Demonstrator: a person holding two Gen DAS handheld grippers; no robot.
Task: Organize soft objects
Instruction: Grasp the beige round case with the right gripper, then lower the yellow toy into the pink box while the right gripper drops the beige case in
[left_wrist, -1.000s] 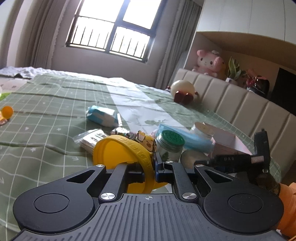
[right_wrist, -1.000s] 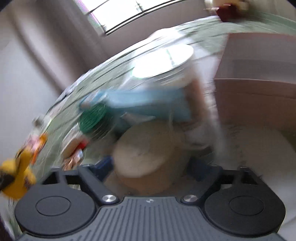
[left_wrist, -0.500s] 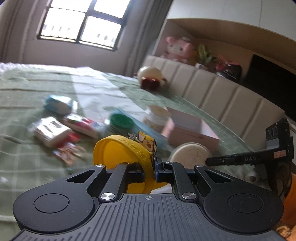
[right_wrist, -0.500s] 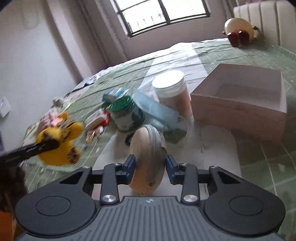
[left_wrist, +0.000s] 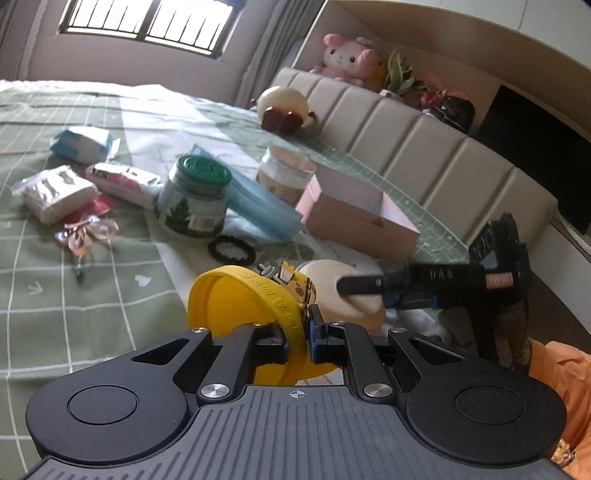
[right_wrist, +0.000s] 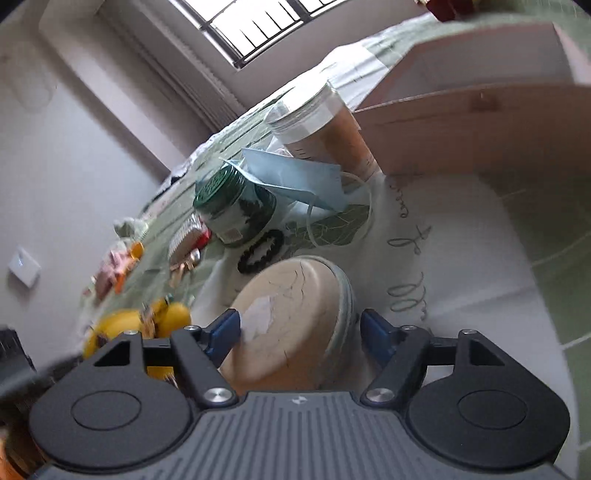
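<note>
My left gripper (left_wrist: 308, 328) is shut on the rim of a yellow round purse (left_wrist: 236, 295) with a small cartoon charm, held above the green checked bedspread. A beige round pouch (right_wrist: 288, 317) lies on a white printed cloth (right_wrist: 461, 229), tilted, between the fingers of my right gripper (right_wrist: 299, 330). Its jaws are opening and the blue pads (right_wrist: 373, 332) stand off the pouch. In the left wrist view the right gripper (left_wrist: 369, 295) reaches in from the right over the same pouch (left_wrist: 325, 277). The yellow purse (right_wrist: 122, 325) shows at the lower left of the right wrist view.
An open pink box (left_wrist: 354, 218) stands just beyond the pouch. Around it are a white-lidded jar (left_wrist: 284, 173), a green-lidded jar (left_wrist: 195, 199), a blue face mask (left_wrist: 258, 206) and a black hair tie (left_wrist: 231, 251). Tissue packs (left_wrist: 51, 192) lie left. A padded headboard (left_wrist: 424, 147) runs along the right.
The right gripper's jaws have spread off the beige pouch, which stood squeezed upright between them and now lies flatter. The left gripper has come closer to the jars and pink box, still gripping the yellow purse.
</note>
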